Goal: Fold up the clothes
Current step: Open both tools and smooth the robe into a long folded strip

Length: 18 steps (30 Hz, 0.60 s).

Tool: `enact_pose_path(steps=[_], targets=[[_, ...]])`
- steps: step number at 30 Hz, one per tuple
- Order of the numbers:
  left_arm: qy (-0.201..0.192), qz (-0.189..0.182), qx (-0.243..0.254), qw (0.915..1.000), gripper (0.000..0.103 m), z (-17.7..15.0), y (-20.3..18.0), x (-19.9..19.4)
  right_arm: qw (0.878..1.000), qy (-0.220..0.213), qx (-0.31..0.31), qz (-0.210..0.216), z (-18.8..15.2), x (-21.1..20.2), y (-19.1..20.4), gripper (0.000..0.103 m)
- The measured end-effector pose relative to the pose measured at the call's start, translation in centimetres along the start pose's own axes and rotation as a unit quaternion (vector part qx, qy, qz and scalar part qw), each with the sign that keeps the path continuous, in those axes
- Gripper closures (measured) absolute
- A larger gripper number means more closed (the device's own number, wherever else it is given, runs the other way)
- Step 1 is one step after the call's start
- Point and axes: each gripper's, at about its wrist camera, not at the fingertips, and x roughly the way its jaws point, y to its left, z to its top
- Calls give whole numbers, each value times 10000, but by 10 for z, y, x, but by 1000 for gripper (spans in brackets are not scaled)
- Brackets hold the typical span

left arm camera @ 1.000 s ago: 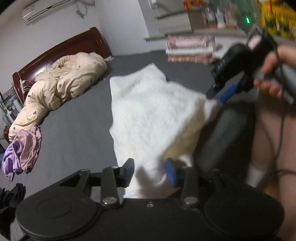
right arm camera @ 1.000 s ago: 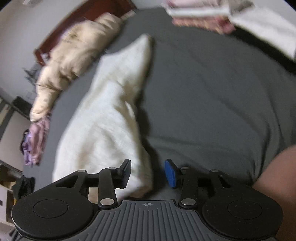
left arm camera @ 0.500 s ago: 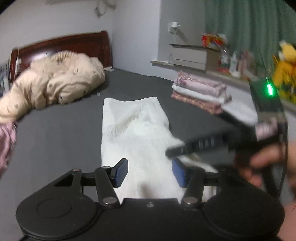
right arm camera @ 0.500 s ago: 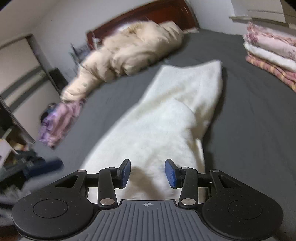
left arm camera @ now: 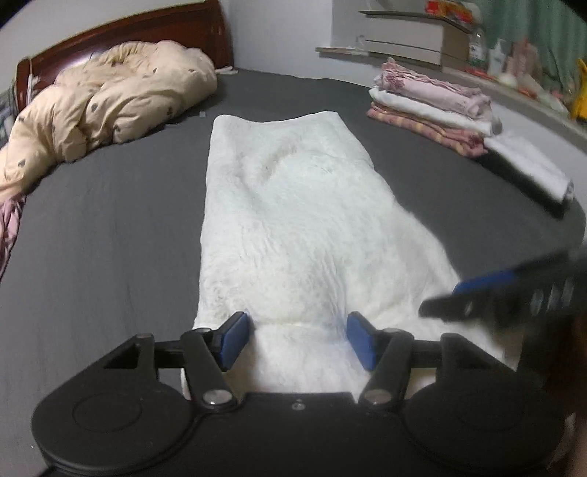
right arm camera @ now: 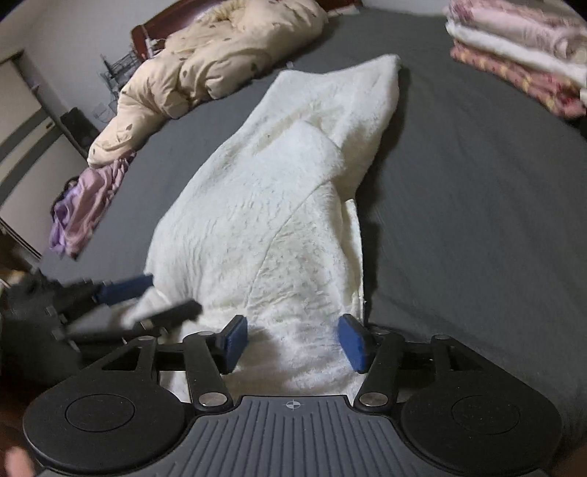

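Observation:
A white fluffy garment [left arm camera: 293, 220] lies lengthwise on the grey bed [left arm camera: 110, 238], with one side folded in over the middle [right arm camera: 293, 165]. My left gripper [left arm camera: 298, 341] hovers over its near end. Its jaws are opening, and a ridge of fleece lies loose between the blue pads [left arm camera: 234, 339]. My right gripper [right arm camera: 293, 343] sits over the near right part of the same garment. Its jaws are also opening, with fabric between them but not pinched. Each gripper shows blurred in the other's view: the right gripper [left arm camera: 495, 293] and the left gripper [right arm camera: 121, 293].
A crumpled beige duvet [left arm camera: 102, 106] lies against the wooden headboard [left arm camera: 128, 33] at the far left. A stack of folded clothes [left arm camera: 433, 102] and a folded white item [left arm camera: 532, 168] sit at the far right. A purple garment [right arm camera: 84, 205] lies at the left bed edge.
Both grippers' jaws have widened. The left gripper swung across to the garment's near end, and the right gripper moved from beside the garment to over it. The garment has settled flat.

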Motion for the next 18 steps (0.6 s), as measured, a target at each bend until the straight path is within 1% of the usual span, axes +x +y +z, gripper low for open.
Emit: enact_pose_path(steps=[2, 5, 7, 9, 10, 12, 15, 16, 18], targets=[[2, -11, -26, 10000, 44, 2, 2, -4, 9995, -208, 229, -1, 12, -9, -6, 38], [-100, -9, -151, 9998, 44, 8, 6, -16, 9983, -536, 108, -194, 38, -15, -12, 38], [-269, -41, -165, 9995, 44, 9, 3, -29, 9977, -618, 112, -248, 59, -11, -16, 38], [-432, -167, -162, 9988, 44, 10, -3, -40, 9977, -624, 223, -157, 83, -1, -20, 38], [-525, -251, -153, 9982, 44, 10, -6, -46, 9977, -613, 276, -41, 96, 6, -22, 38], [-690, -499, -71, 9963, 44, 9, -18, -54, 9973, -511, 313, 428, 120, 22, -25, 38], [-818, -910, 232, 9922, 41, 7, -39, -55, 9924, -137, 338, 1174, 146, 55, -27, 38], [-818, -1015, 348, 9909, 41, 6, -47, -53, 9902, 58, 433, 1329, 151, 69, -30, 38], [-630, -1059, 535, 9909, 41, 4, -59, -39, 9887, 265, 519, 1379, 155, 89, -35, 38]])
